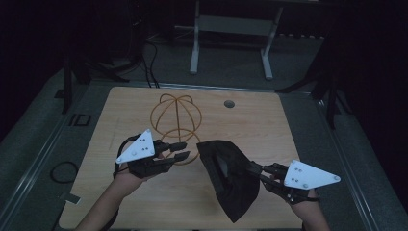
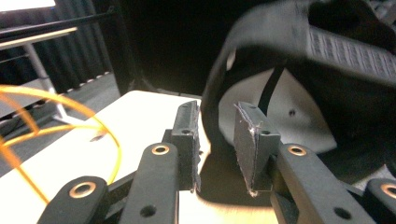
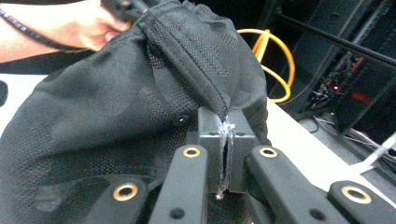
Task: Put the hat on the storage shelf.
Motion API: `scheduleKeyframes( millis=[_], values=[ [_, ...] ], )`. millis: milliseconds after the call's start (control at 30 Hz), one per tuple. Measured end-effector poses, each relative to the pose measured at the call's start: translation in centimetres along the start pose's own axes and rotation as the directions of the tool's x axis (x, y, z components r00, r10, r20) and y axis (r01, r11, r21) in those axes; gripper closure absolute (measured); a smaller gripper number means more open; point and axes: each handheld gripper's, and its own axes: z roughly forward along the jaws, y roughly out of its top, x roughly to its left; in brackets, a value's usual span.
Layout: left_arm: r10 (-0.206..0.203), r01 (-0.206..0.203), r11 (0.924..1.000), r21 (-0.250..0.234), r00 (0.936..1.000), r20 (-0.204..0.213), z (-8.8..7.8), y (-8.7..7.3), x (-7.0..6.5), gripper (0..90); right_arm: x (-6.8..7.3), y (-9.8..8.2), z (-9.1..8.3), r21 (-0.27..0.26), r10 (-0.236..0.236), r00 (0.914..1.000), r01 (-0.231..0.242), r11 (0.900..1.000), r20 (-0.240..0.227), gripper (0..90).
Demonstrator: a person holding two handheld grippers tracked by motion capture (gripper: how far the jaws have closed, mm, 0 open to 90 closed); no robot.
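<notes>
A black cap (image 1: pixel 226 178) hangs over the near middle of the wooden table (image 1: pixel 269 125), crown down. My right gripper (image 1: pixel 252 168) comes in from the right and is shut on it; in the right gripper view the pads (image 3: pixel 225 126) pinch a seam of the cap's mesh cloth (image 3: pixel 116 107). My left gripper (image 1: pixel 183 150) is just left of the cap, at the foot of a golden wire dome stand (image 1: pixel 175 115). Its pads (image 2: pixel 217 135) stand apart with nothing pressed between them, and the cap's opening (image 2: pixel 299 70) is close beyond them. The wire stand (image 2: pixel 56 126) curves at the left.
A round grommet (image 1: pixel 229 103) sits in the table's far side. Beyond the table stands a white desk frame (image 1: pixel 231 29), and a cable coil (image 1: pixel 64 172) lies on the floor at the left. The other hand (image 3: pixel 84 23) shows behind the cap.
</notes>
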Motion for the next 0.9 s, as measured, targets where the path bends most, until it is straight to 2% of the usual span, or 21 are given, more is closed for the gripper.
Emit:
scheduleKeyframes(
  millis=[233,400,500,533,567,633,700,867,900],
  values=[
    [-0.008,0.010,0.9996,0.026,0.9976,-0.068,-1.8,-2.6,0.1,67.9,-1.5,0.2,-1.2,-0.022,0.052,0.9961,-0.050,0.998,0.072,87.9],
    [-0.023,0.028,0.9990,0.034,0.9926,-0.119,-3.2,-5.0,0.1,67.9,-2.5,0.4,-1.6,-0.032,0.079,0.9897,-0.076,0.997,0.119,87.8],
    [-0.025,0.032,0.9984,0.046,0.9871,-0.158,-3.9,-6.2,0.1,67.7,-3.2,0.7,-1.8,-0.041,0.096,0.9831,-0.091,0.995,0.156,87.9],
    [-0.021,0.030,0.9984,0.048,0.9822,-0.187,-4.3,-6.8,0.0,66.1,-3.5,0.8,-1.8,-0.044,0.098,0.9814,-0.092,0.995,0.165,87.9],
    [-0.021,0.030,0.9984,0.048,0.9822,-0.187,-4.3,-6.8,0.0,65.4,-3.5,0.8,-1.8,-0.044,0.098,0.9814,-0.092,0.995,0.165,87.9],
    [-0.021,0.034,0.9980,0.053,0.9741,-0.225,-5.0,-8.0,0.0,63.5,-4.3,1.2,-1.8,-0.049,0.111,0.9754,-0.104,0.993,0.190,87.9],
    [-0.040,0.054,0.9971,0.053,0.9705,-0.238,-5.5,-8.9,0.1,63.5,-4.8,1.5,-1.6,-0.047,0.116,0.9707,-0.108,0.993,0.210,87.9],
    [-0.090,0.107,0.9933,0.045,0.9548,-0.283,-6.6,-11.3,0.1,60.7,-6.2,2.2,-0.9,-0.046,0.131,0.9589,-0.123,0.991,0.252,87.9],
    [-0.103,0.119,0.9922,0.039,0.9538,-0.282,-6.8,-11.8,0.1,60.7,-6.5,2.3,-0.8,-0.049,0.137,0.9562,-0.129,0.990,0.258,87.9]
  ],
)
